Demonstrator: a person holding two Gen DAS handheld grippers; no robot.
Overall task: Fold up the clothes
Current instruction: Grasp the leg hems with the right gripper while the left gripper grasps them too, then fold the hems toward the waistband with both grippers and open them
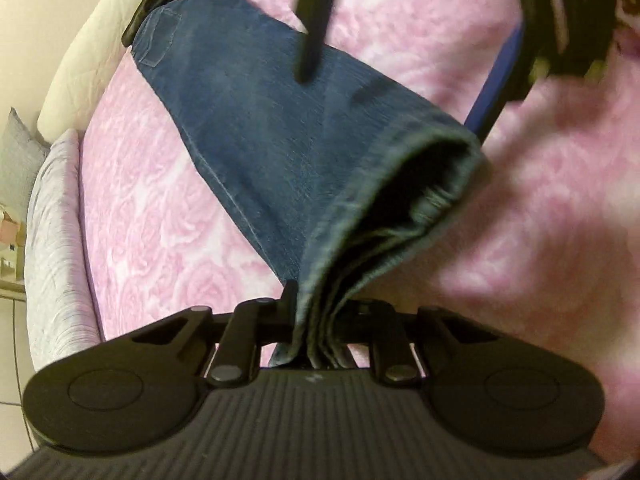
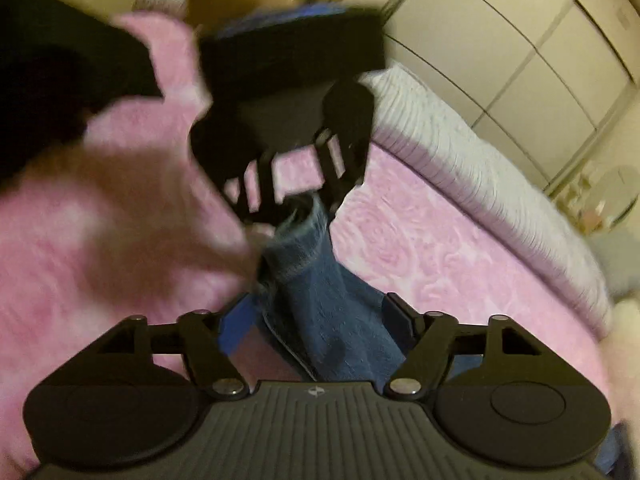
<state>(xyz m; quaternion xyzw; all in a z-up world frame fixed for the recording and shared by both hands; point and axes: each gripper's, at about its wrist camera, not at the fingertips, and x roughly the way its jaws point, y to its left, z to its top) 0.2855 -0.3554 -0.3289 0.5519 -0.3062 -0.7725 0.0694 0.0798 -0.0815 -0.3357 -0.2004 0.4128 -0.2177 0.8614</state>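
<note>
Blue jeans point(image 1: 256, 120) lie stretched across a pink rose-patterned bedspread point(image 1: 152, 208). My left gripper point(image 1: 316, 320) is shut on the hem end of the jeans, several bunched layers lifted above the bed, one leg opening gaping. In the right wrist view the left gripper point(image 2: 288, 204) shows ahead, clamped on the denim hem point(image 2: 304, 216). My right gripper point(image 2: 320, 320) has its jaws spread wide with the denim point(image 2: 332, 320) between them, not pinched. The right gripper's black fingers point(image 1: 316, 12) hang over the jeans in the left wrist view.
A pink fleece sleeve point(image 2: 100, 208) fills the left of the right wrist view. A pale quilted bed edge point(image 1: 56, 240) and pillows point(image 1: 80, 64) border the bedspread. White wardrobe doors point(image 2: 540, 60) stand behind the bed.
</note>
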